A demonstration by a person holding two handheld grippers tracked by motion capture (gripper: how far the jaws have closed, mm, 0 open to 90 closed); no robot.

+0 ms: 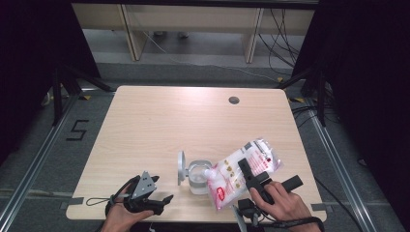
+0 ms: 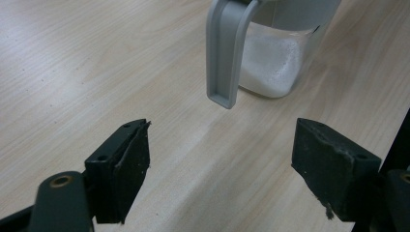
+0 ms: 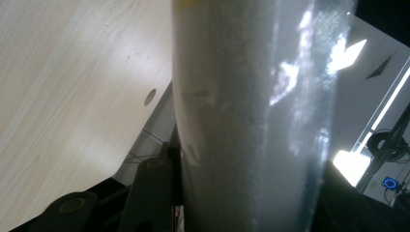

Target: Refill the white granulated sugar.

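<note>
The bag (image 3: pixel 251 121) is looming against the right gripper view's lens, hiding most of the table (image 1: pixel 159 125), pinched between the right gripper's (image 1: pixel 249 174) jaws and tilting over the jar (image 1: pixel 197 176). The table's far half is lying bare. The left gripper (image 1: pixel 162 200) is gaping empty near the front edge, short of the jar's handle (image 2: pixel 225 53).
</note>
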